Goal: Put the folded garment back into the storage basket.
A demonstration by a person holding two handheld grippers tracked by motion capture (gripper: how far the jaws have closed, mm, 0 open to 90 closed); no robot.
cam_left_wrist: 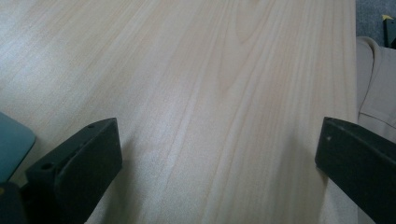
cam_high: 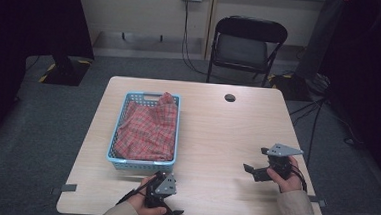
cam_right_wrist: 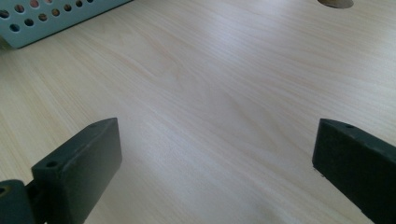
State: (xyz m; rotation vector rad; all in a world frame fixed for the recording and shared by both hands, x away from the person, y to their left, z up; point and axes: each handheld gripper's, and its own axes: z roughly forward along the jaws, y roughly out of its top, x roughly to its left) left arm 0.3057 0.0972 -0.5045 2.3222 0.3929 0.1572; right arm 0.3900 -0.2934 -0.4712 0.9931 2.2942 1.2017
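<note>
Both the left gripper (cam_high: 168,206) and right gripper (cam_high: 256,162) sit spread wide, holding nothing, near the blue basket (cam_high: 116,159) of plaid cloth (cam_high: 148,127).

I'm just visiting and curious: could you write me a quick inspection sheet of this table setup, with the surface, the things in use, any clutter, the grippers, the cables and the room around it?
Surface: pale wood table, with a round hole near its far edge.
Job's things: red plaid cloth bunched in a blue basket on the table's left half.
Clutter: nothing seen.
Grippers: left gripper near the front edge below the basket, jaws wide apart, nothing between them; right gripper at the right, jaws wide apart, nothing between them.
Cables: a black cable hangs from a wall socket; more lie on the floor at right.
Surroundings: black folding chair behind the table; grey carpet.
</note>
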